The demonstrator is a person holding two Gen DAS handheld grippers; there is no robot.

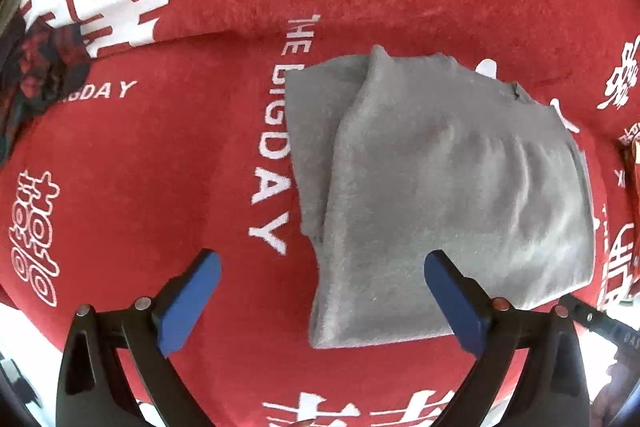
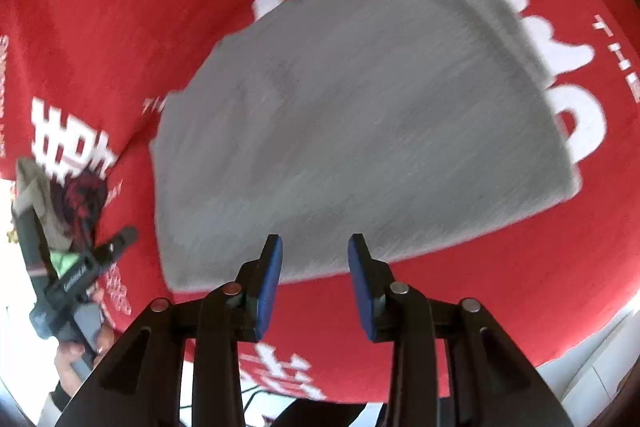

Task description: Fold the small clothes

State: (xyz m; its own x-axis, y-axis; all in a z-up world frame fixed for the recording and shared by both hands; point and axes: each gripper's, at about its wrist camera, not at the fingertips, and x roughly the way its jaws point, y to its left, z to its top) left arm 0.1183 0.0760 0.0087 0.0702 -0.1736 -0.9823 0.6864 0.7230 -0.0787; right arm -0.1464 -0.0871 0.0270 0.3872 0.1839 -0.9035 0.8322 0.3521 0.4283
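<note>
A small grey fleece garment (image 1: 436,183) lies folded on a red cloth with white lettering (image 1: 160,167). A narrower layer shows along its left side. My left gripper (image 1: 320,259) is open and empty, just above the garment's near left corner. Its right fingertip (image 1: 438,267) is over the grey fabric and its left fingertip (image 1: 210,265) is over the red cloth. In the right wrist view the garment (image 2: 360,115) is blurred. My right gripper (image 2: 315,247) is open and empty at the garment's near edge.
A dark red patterned garment (image 1: 36,75) lies at the far left of the cloth. It also shows in the right wrist view (image 2: 82,203), beside the left gripper's body (image 2: 76,279). The red cloth's near edge (image 2: 580,343) shows in the right wrist view.
</note>
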